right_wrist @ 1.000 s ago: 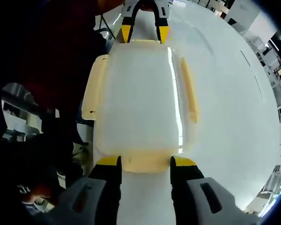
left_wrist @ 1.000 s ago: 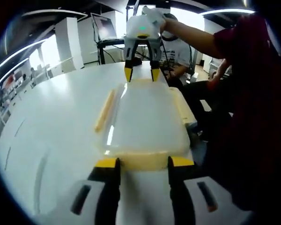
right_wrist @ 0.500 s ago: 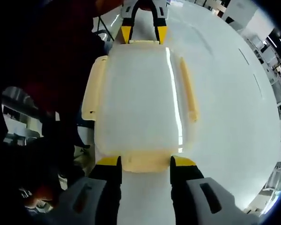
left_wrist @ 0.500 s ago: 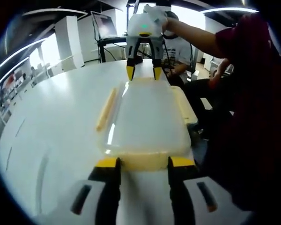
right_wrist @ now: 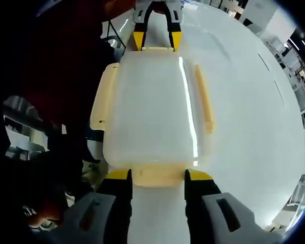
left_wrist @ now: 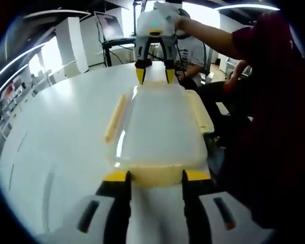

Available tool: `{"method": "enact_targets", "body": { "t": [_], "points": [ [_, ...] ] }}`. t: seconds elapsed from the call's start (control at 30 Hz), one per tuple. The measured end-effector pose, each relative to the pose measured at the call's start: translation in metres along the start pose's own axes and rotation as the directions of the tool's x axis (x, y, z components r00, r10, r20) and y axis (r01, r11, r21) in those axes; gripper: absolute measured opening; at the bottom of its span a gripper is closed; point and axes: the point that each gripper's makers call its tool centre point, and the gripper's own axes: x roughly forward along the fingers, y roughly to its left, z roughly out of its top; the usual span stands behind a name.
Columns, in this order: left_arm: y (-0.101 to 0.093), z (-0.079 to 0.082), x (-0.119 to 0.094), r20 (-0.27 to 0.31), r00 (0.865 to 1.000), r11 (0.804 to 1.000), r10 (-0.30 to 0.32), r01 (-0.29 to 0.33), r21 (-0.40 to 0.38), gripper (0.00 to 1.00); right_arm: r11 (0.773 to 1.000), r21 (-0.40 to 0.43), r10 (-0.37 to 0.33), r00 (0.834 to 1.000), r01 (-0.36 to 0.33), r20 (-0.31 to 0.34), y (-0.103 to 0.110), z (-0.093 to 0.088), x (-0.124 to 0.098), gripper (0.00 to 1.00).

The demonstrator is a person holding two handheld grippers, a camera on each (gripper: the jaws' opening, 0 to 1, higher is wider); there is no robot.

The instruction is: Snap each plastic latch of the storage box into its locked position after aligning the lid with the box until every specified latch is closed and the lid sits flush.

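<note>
Little has shifted over the last second: in the left gripper view the right gripper has edged slightly farther off at the far end latch, and the box sits a touch further ahead in the right gripper view.

Starting left, the left gripper has its yellow-tipped fingers spread wide, bracketing the near end latch of the storage box. Just beyond lies the translucent lid, with a side latch flared outward. On the right, the right gripper straddles its own end latch, fingers equally wide; both side latches look unsnapped. Pressing the ends seems the step in hand.
</note>
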Motion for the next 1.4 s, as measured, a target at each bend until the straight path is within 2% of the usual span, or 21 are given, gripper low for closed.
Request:
{"method": "enact_targets", "body": {
  "t": [0.67,1.4],
  "points": [
    [0.002,0.008,-0.001,0.01,1.0,1.0,-0.005,0.005,0.022,0.38,1.0,0.007,0.0,1.0,0.0,0.013,-0.001,0.0,-0.009,0.38],
    [0.007,0.026,-0.013,0.035,0.999,0.998,0.012,-0.014,0.054,0.38,1.0,0.012,-0.018,1.0,0.018,-0.009,-0.002,0.005,-0.03,0.38]
  ]
}}
